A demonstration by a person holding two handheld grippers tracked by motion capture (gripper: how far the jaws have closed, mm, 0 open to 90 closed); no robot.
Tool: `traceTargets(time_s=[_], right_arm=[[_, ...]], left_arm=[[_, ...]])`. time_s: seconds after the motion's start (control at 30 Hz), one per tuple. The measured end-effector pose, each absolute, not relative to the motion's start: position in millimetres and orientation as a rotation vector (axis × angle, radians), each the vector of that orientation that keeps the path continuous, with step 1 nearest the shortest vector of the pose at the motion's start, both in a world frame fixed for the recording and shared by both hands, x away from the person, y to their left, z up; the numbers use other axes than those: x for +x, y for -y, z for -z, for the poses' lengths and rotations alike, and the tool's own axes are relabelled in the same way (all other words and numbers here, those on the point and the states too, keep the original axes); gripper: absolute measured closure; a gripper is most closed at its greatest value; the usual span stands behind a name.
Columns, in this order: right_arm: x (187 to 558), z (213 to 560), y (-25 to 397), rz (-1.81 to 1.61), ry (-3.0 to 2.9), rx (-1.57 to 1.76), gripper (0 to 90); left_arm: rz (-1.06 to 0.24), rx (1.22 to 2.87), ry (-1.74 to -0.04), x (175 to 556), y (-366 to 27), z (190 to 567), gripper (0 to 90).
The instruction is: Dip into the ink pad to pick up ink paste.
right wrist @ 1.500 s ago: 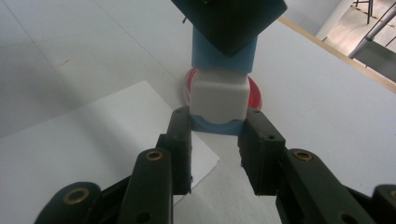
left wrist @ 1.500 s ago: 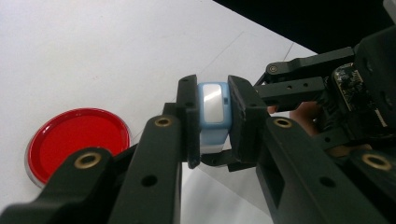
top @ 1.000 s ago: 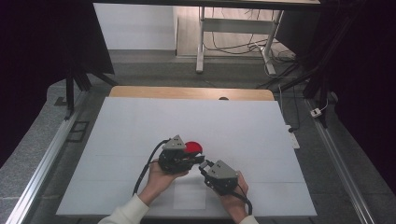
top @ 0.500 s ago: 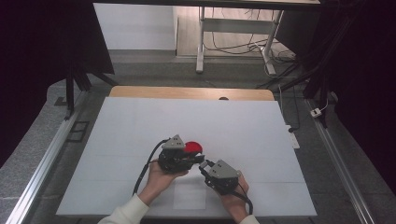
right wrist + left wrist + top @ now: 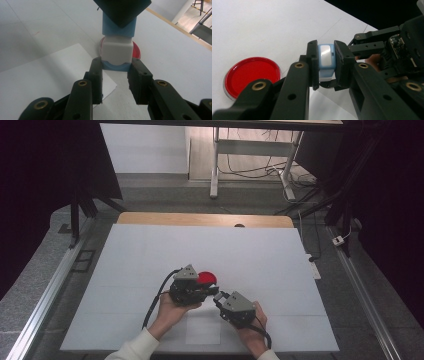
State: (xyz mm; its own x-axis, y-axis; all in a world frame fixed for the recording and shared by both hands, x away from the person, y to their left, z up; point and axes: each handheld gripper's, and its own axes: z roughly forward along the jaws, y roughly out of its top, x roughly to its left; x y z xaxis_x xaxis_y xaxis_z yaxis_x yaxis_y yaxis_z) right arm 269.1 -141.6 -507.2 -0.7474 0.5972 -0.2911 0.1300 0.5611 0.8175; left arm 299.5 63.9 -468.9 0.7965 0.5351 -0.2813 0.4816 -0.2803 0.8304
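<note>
**Small blue-and-white block held between my two grippers**

From the high view I see my left gripper [image 5: 210,291] near the middle of the white table [image 5: 150,250], with its jaws pointing to about 3 o'clock. In the left gripper view its jaws are closed on a small light-blue block [image 5: 326,58], one jaw on each side of it. The block has rounded corners and a shiny pale plate on the face turned to this camera. A whiter part continues under the blue.

Behind this gripper, at about 12 o'clock from it, lies a flat red disc [image 5: 208,277] with a clear rim, directly on the table. In the left gripper view this disc sits at 8 o'clock from the block and does not touch it.

My right gripper [image 5: 219,298] comes from about 4 o'clock with its jaws pointing towards the left one. In the right gripper view its jaws stand on both sides of the lower blue end of the block [image 5: 117,40], under a white section, and the upper blue part goes into the other gripper. The left jaw touches the block. At the right jaw I cannot tell if a thin gap remains, so I cannot say if this grip is firm. A white paper sheet [image 5: 202,330] lies flat at 6 o'clock below the grippers.
</note>
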Motion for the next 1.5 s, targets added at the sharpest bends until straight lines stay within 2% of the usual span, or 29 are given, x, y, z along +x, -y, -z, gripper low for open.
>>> traceTargets(time_s=[1.27,1.5], right_arm=[[264.1,510.2,144.2,-1.167,-2.203,0.650,65.5],[264.2,505.1,145.3,-1.092,-2.226,0.537,65.7]], left_arm=[[-0.038,1.908,-0.770,299.1,-64.8,469.3,75.5],[-0.039,1.887,-0.772,298.1,-66.2,467.2,75.6]])
